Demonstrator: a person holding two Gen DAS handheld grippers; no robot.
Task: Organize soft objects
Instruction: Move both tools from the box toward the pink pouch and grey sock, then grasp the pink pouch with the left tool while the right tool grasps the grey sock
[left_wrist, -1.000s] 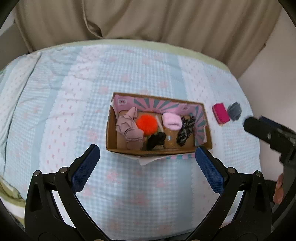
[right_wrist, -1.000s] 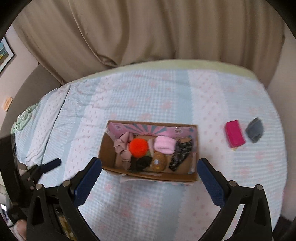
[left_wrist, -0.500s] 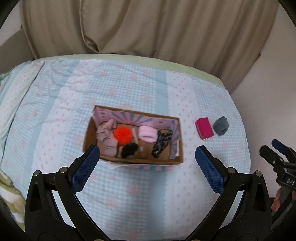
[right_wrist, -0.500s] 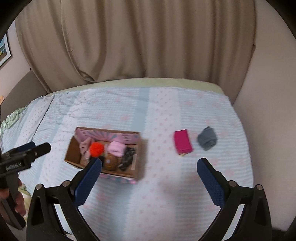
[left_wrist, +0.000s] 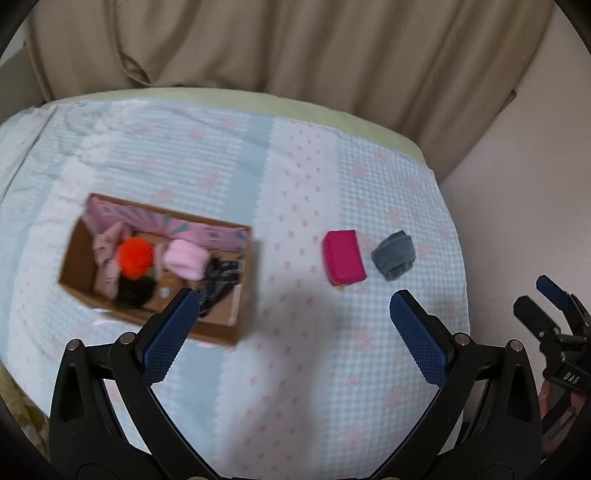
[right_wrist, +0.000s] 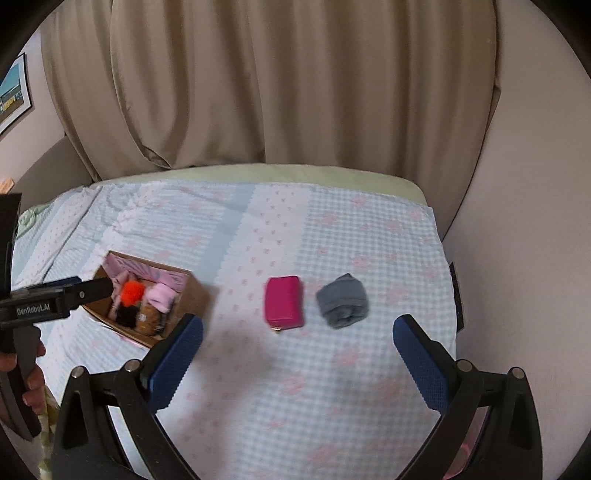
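A cardboard box with a pink lining lies on the bed at the left and holds several soft items, among them an orange pom-pom and a pink roll. The box also shows in the right wrist view. A magenta pouch and a rolled grey sock lie on the cover to the box's right. My left gripper is open and empty, above the bed between box and pouch. My right gripper is open and empty, just short of the pouch and sock.
The bed has a pale blue and white checked cover with pink marks. Beige curtains hang behind it and a wall runs along its right edge. The other gripper shows at each view's edge.
Both grippers have swung to the right, away from the box. The pouch and sock now sit near the middle of the right wrist view. Both stay open and empty.
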